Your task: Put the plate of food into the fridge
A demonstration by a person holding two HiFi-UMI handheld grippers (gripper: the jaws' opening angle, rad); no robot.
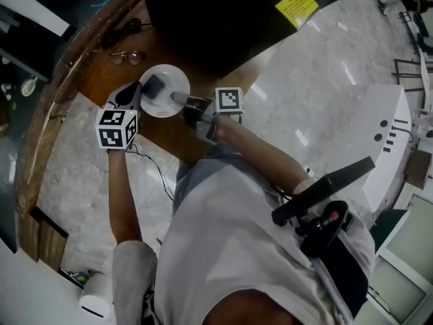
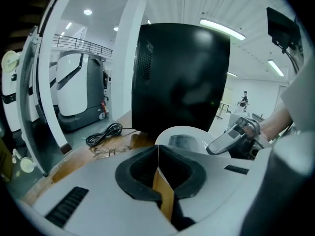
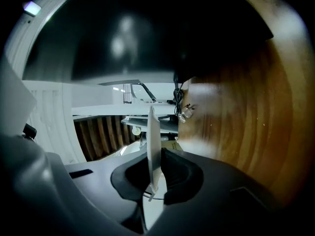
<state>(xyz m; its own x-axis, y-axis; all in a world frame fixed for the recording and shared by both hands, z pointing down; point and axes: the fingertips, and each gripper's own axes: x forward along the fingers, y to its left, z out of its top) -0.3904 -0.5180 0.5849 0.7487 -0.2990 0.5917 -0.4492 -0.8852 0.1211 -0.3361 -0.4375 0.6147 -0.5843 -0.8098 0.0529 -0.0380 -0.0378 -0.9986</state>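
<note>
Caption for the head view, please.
Right tool grips a white plate of food over the wooden table, left tool at its rim, black fridge ahead.

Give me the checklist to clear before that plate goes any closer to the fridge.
1. Right gripper clamped on the plate rim: ok.
2. Left gripper, jaws together at the plate's opposite rim, really supporting it: cannot tell.
3. Food sitting on the plate: ok.
4. Fridge door open: not ok, its front looks closed.
5. Glasses and cable apart from the plate: ok.
</note>
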